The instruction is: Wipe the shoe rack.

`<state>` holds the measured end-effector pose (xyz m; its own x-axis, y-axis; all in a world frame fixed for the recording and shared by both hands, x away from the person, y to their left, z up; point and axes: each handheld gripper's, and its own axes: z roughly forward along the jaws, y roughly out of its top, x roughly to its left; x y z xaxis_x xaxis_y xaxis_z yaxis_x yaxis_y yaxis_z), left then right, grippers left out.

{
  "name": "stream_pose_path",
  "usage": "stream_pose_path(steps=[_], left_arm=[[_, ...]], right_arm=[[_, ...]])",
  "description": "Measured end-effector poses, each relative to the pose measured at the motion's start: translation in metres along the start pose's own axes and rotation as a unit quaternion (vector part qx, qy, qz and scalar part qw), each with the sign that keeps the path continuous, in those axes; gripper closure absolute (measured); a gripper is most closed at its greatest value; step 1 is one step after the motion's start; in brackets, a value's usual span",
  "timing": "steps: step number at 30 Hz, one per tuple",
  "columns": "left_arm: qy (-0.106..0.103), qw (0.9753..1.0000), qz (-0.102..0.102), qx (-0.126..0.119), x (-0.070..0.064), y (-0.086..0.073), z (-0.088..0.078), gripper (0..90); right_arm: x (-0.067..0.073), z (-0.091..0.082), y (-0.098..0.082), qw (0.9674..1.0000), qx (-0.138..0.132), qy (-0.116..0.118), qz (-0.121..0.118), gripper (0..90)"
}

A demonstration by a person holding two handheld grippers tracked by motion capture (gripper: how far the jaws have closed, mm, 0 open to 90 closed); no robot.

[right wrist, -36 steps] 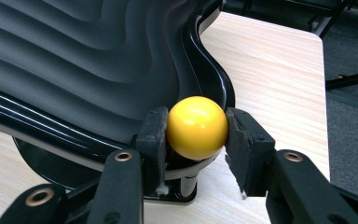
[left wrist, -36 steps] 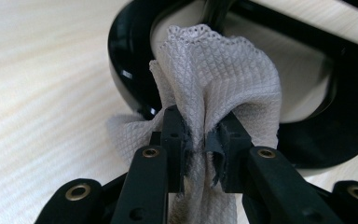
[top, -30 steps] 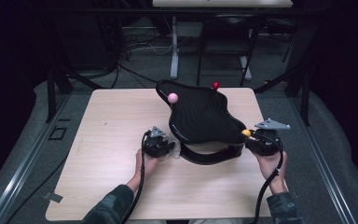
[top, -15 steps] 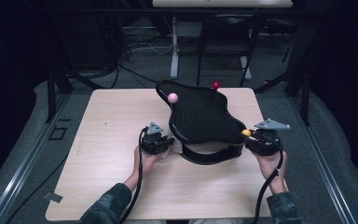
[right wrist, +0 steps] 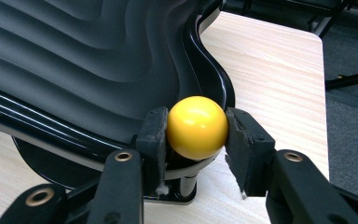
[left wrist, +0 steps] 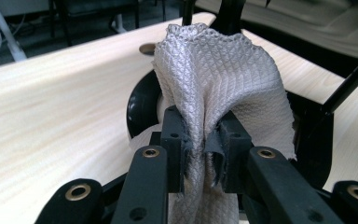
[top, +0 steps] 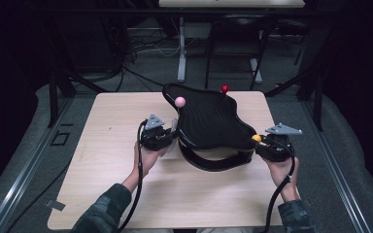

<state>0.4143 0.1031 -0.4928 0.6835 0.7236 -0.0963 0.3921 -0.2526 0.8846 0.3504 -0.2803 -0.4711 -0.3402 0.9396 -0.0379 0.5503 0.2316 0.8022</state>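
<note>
A black wavy-topped tray (top: 209, 121) on a black curved base (top: 213, 160) stands mid-table, with a pink ball (top: 179, 101), a red ball (top: 224, 89) and a yellow ball (top: 256, 138) on posts at its rim. My left gripper (top: 171, 136) sits at the tray's left edge, shut on a grey woven cloth (left wrist: 219, 79) that bunches up between its jaws (left wrist: 201, 149). My right gripper (top: 260, 144) is at the tray's right corner, shut on the yellow ball (right wrist: 197, 127), its pads (right wrist: 154, 135) pressing both sides.
The light wooden table (top: 111, 121) has open surface to the left and in front of the tray. Beyond its far edge stand dark chair legs and a desk post (top: 181, 48). Metal rails (top: 24, 165) run along the floor on both sides.
My left gripper has risen with the cloth beside the tray's left edge. The right gripper and the yellow ball have stayed put.
</note>
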Motion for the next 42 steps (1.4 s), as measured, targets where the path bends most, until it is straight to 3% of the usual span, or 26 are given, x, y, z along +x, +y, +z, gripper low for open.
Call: stream_pose_path(steps=[12, 17, 22, 29, 31, 37, 42], left_arm=[[0.003, 0.9994, 0.014, -0.032, -0.002, 0.025, -0.015, 75.9], [0.0, 0.9996, 0.012, -0.024, -0.001, 0.023, -0.014, 75.9], [-0.002, 0.9999, 0.008, -0.013, -0.001, 0.01, -0.007, 75.9], [-0.005, 0.9997, -0.007, 0.024, -0.002, -0.025, 0.013, 75.9], [-0.009, 0.9992, -0.013, 0.037, -0.004, -0.035, 0.019, 75.8], [-0.019, 0.9973, -0.004, 0.071, -0.016, -0.058, 0.04, 75.4], [-0.026, 0.9968, -0.004, 0.075, -0.025, -0.066, 0.048, 75.2]], right_arm=[[0.0, 0.0, 0.0, 1.0, 0.0, 0.001, -0.001, 59.7], [0.0, 0.0, 0.0, 1.0, 0.0, 0.001, -0.001, 59.7], [0.0, 0.0, 0.0, 1.0, 0.001, 0.002, -0.001, 59.7], [0.0, 0.0, 0.0, 1.0, 0.001, 0.002, -0.001, 59.7], [0.0, 0.0, 0.0, 1.0, 0.001, 0.002, -0.001, 59.7], [0.0, 0.0, 0.0, 1.0, 0.001, 0.002, -0.001, 59.7], [0.0, 0.0, 0.0, 1.0, 0.002, 0.002, -0.002, 59.7]])
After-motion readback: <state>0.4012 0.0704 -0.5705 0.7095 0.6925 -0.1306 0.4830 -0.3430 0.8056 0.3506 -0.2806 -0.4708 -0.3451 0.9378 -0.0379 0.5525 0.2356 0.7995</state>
